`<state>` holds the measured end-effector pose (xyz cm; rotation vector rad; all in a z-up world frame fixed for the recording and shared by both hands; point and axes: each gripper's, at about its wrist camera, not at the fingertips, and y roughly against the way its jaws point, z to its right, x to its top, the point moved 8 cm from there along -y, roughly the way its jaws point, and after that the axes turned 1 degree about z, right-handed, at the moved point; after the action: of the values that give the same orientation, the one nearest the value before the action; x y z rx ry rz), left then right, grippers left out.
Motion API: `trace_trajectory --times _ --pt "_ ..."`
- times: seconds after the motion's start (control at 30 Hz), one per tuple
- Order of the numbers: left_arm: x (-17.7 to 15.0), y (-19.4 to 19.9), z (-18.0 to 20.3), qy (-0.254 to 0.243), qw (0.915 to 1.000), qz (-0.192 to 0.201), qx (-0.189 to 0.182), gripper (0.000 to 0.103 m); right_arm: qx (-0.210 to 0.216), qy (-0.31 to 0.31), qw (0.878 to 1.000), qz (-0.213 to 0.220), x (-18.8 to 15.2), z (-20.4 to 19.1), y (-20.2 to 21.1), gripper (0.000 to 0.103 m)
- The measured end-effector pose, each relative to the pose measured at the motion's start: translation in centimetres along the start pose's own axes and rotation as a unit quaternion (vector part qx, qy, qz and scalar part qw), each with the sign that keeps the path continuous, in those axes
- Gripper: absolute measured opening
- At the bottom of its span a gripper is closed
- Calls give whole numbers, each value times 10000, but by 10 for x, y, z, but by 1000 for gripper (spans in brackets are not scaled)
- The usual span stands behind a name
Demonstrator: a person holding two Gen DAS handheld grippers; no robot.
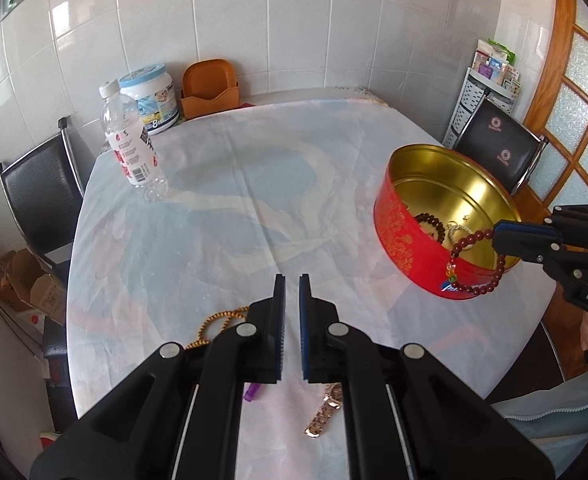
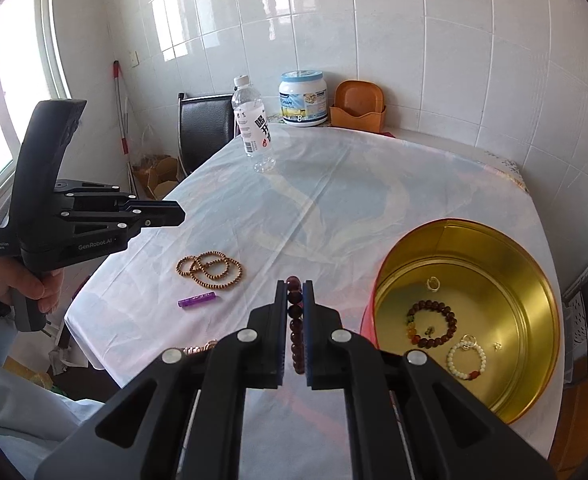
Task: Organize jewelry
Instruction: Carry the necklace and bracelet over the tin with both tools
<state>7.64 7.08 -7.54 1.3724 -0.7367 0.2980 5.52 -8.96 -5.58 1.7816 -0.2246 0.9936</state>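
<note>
Above the near edge of the table (image 2: pixel 333 184), the right gripper (image 2: pixel 294 292) has its fingers pressed onto a dark red bead bracelet (image 2: pixel 295 320). The strand runs up between the pads, with one bead showing past the tips. In the left wrist view the same bracelet (image 1: pixel 475 264) hangs as a loop from the right gripper (image 1: pixel 497 236), dangling in front of the near wall of the red tin (image 1: pixel 405 236), with a few coloured beads on its left side.

The left gripper (image 1: pixel 292 280) is held over the table with its fingers a narrow gap apart, nothing between them. From the right wrist view it (image 2: pixel 180 213) sits well to the left, raised above the cloth, gripped by a hand (image 2: pixel 22 280).

The tin, gold inside (image 2: pixel 493 384), stands at the right of the table. In it lie a brown bead bracelet (image 2: pixel 431 322), a white bead bracelet (image 2: pixel 466 360), and a ring (image 2: pixel 433 282) nearer the far wall; another small piece is too tiny to make out.

On the cloth to the left: a coiled tan bead necklace (image 2: pixel 210 270), a purple tube (image 2: pixel 197 301) just in front of it, and a rose-gold watch band (image 1: pixel 323 416), partly hidden behind the gripper in both views.

Far side of table: plastic water bottle (image 2: pixel 252 124), white tub (image 2: pixel 302 98), orange holder (image 2: pixel 358 106).
</note>
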Motion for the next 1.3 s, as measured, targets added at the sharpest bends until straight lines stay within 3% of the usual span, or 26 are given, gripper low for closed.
trace_trajectory --times 0.17,0.23,0.27,0.3,0.33,0.37,0.7,0.77,0.83,0.87,0.93,1.03,1.17,1.3 --pt "-35 -39 -35 43 9987 -501 40 7 37 12 9993 -367 -3 -22 -34 8" --pt "-50 -60 -43 -111 9971 -755 39 13 6 32 9986 -523 -4 -31 -46 8" --pt "-57 -70 -46 -162 9958 -904 24 35 -16 39 9982 -594 -4 -34 -52 8" --pt "-63 -81 -49 -208 9939 -1078 67 74 -45 45 9977 -669 -5 -37 -58 8" --pt "-68 -90 -52 -266 9922 -1207 134 83 -73 50 9973 -735 -5 -40 -63 8" --pt "-71 -97 -54 -320 9917 -1240 130 83 -100 57 9967 -802 -5 -43 -68 8" --pt "-76 -145 -60 -343 9879 -1475 -334 83 -386 108 9931 -1105 -5 -57 -90 8" --pt "-75 -144 -56 -519 9895 -1305 -340 83 -433 83 9928 -1113 -4 -56 -91 8" --pt "-72 -140 -57 -516 9911 -1184 -313 58 -472 48 9928 -1103 -3 -55 -91 8" --pt "-68 -137 -57 -444 9917 -1143 -381 10 -494 29 9928 -1092 -3 -55 -90 8" --pt "-67 -136 -62 45 9888 -1303 -721 9 -508 -10 9929 -1074 -2 -54 -89 8" --pt "-62 -130 -66 207 9886 -1297 -741 8 -512 -15 9933 -1035 -1 -54 -87 8" --pt "-40 -101 -67 461 9909 -901 -884 8 -513 -42 9945 -918 0 -51 -78 8" --pt "-14 -68 -51 235 9954 -444 -816 8 -482 -118 9963 -703 4 -46 -63 8"
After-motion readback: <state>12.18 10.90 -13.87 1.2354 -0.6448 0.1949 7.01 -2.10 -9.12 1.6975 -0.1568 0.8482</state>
